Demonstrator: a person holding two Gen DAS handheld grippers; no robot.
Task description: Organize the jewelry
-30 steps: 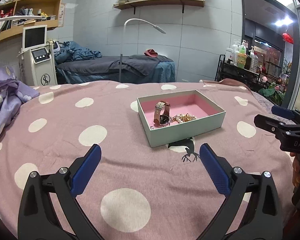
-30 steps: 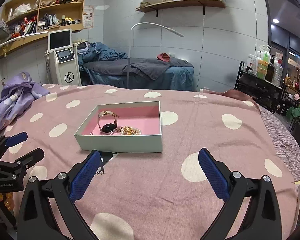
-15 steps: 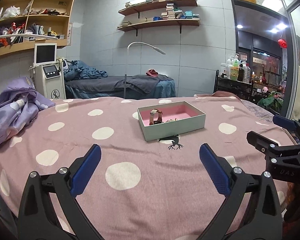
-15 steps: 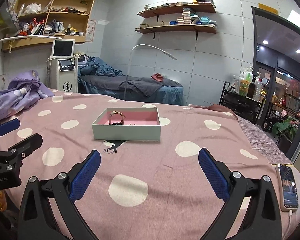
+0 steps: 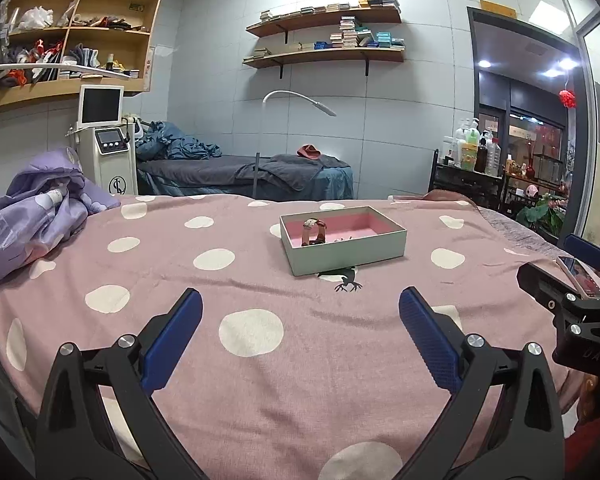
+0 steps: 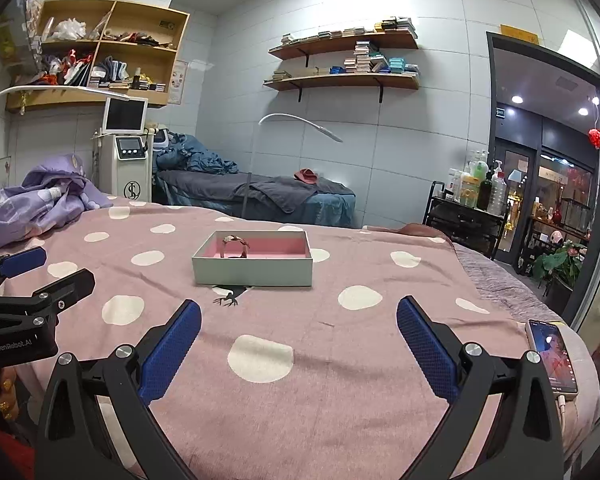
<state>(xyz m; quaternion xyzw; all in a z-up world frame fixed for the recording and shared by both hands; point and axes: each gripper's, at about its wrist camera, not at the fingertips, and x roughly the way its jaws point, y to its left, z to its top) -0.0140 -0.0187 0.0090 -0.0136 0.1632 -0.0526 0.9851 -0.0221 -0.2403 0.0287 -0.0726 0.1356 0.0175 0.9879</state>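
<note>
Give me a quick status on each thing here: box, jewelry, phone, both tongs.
Pale green cardboard box with pink lining: open, no lid on.
Pink-strapped wristwatch: inside box, standing on edge.
Small gold jewelry: inside box beside the watch.
Smartphone with lit screen: on, cable plugged in.
Left tongs: open, empty.
Right tongs: open, empty.

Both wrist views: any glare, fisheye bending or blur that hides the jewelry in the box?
Left wrist view: sharp, straight lines bend toward the edges, glare only high on the far wall; the watch shows in the box, with small pieces beside it too tiny to identify. Right wrist view: equally sharp, but the box wall hides all but the watch.
</note>
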